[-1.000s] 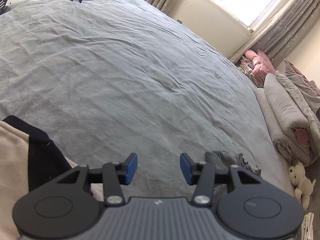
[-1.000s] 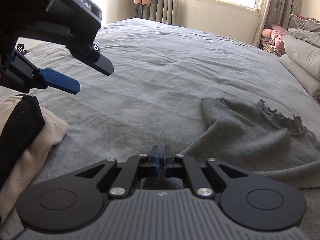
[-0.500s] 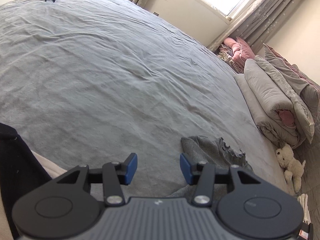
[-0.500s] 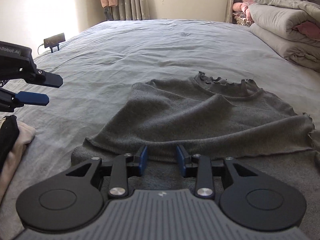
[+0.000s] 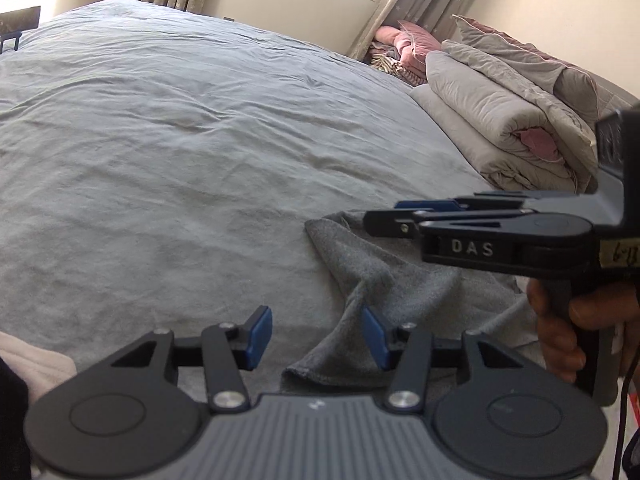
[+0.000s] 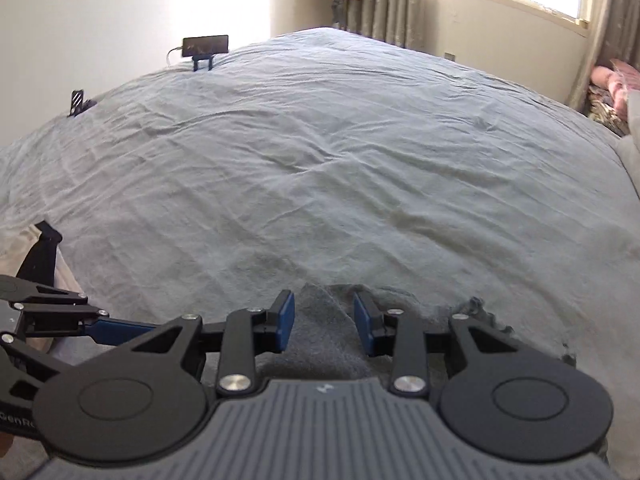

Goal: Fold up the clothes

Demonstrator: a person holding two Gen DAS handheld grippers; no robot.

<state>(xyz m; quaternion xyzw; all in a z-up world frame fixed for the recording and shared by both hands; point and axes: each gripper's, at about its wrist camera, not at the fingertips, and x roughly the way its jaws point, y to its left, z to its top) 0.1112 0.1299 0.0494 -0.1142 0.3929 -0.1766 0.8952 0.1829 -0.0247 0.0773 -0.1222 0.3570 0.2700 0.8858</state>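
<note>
A dark grey knit garment (image 5: 384, 276) lies rumpled on the grey bed cover (image 5: 180, 152), with a frilled edge (image 6: 484, 312) at its right. My left gripper (image 5: 317, 336) is open just above the garment's near corner, nothing between its blue pads. My right gripper (image 6: 324, 326) is open over the garment (image 6: 320, 344), and its far corner shows between the pads. In the left wrist view the right gripper (image 5: 416, 210) reaches in from the right, held by a hand (image 5: 560, 328). The left gripper (image 6: 108, 328) shows at the lower left of the right wrist view.
A cream and black garment (image 6: 36, 248) lies at the left, near the left gripper. Folded quilts (image 5: 500, 128) and pink pillows (image 5: 404, 40) are piled along the right side of the bed. A phone on a stand (image 6: 205, 50) sits at the far edge.
Both grippers swung toward each other over the grey garment. The right gripper, shut a second ago, has opened and now stands over the garment's far corner. The left gripper stayed open.
</note>
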